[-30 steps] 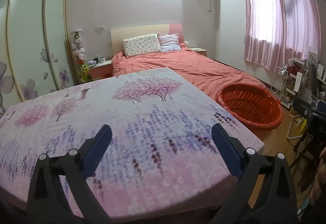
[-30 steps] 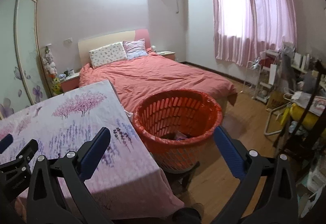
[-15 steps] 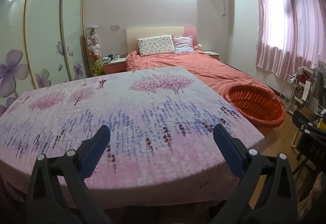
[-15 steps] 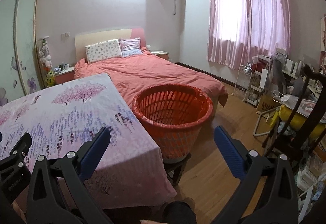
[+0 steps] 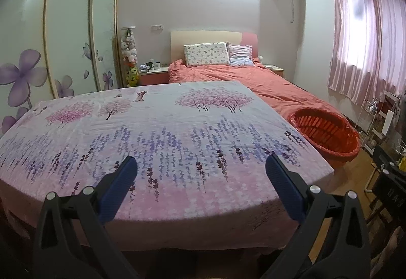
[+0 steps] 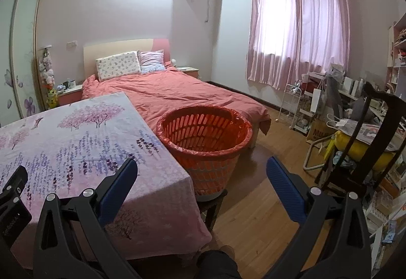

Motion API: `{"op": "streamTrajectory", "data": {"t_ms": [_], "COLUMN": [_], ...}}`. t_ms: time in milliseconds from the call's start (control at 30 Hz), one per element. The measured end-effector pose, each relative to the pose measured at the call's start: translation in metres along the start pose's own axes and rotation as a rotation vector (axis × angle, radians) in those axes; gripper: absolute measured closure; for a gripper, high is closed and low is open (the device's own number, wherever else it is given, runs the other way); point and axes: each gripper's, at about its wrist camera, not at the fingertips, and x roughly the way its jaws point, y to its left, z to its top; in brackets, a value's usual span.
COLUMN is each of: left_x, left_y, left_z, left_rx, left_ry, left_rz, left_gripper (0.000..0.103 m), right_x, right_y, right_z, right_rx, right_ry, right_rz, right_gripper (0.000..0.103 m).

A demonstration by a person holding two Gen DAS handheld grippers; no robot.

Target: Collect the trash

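Claws: left claw [image 5: 200,172] and right claw [image 6: 201,172] gape empty, drawn back since a second ago. Tabletop [image 5: 165,126] bears no visible trash; orange basket [image 6: 204,137] stands right, contents now hidden. Collection apparently complete.

Upright orange slatted basket [image 6: 204,138] beside table

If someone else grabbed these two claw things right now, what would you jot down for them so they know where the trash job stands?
Left gripper: open, holding nothing, above the floral tablecloth.
Right gripper: open, holding nothing, pointed toward the orange basket.
The basket has a red liner and stands on a dark stool beside the table's right edge, in front of the bed.
Done: no trash shows on the cloth.
Left: basket contents are hidden, so check them and look around for stray trash.
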Motion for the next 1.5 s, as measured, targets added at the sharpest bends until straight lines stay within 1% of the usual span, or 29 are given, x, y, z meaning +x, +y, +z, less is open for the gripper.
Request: {"op": "streamTrajectory", "data": {"t_ms": [333, 1000, 1200, 1367, 1500], "left_x": [0.000, -0.010, -0.013, -0.015, -0.015], "left_y": [0.004, -0.002, -0.005, -0.010, -0.010], "left_z": [-0.003, 0.002, 0.005, 0.006, 0.007], "left_rx": [-0.019, -0.022, -0.012, 0.017, 0.019], "left_ry": [0.019, -0.002, -0.018, -0.027, -0.028], "left_rz": [-0.006, -0.019, 0.000, 0.050, 0.053], "left_gripper": [0.004, 0.004, 0.004, 0.004, 0.004], "right_x": [0.000, -0.002, -0.002, -0.002, -0.002], "right_y": [0.002, 0.001, 0.000, 0.000, 0.000], "right_z": [-0.005, -0.001, -0.001, -0.001, -0.001], "right_rx": [0.009, 0.016, 0.017, 0.017, 0.016], "right_ry": [0.055, 0.050, 0.049, 0.051, 0.049], "right_rz": [0.075, 0.077, 0.076, 0.076, 0.077], "right_gripper": [0.003, 0.003, 0.003, 0.003, 0.003]}}
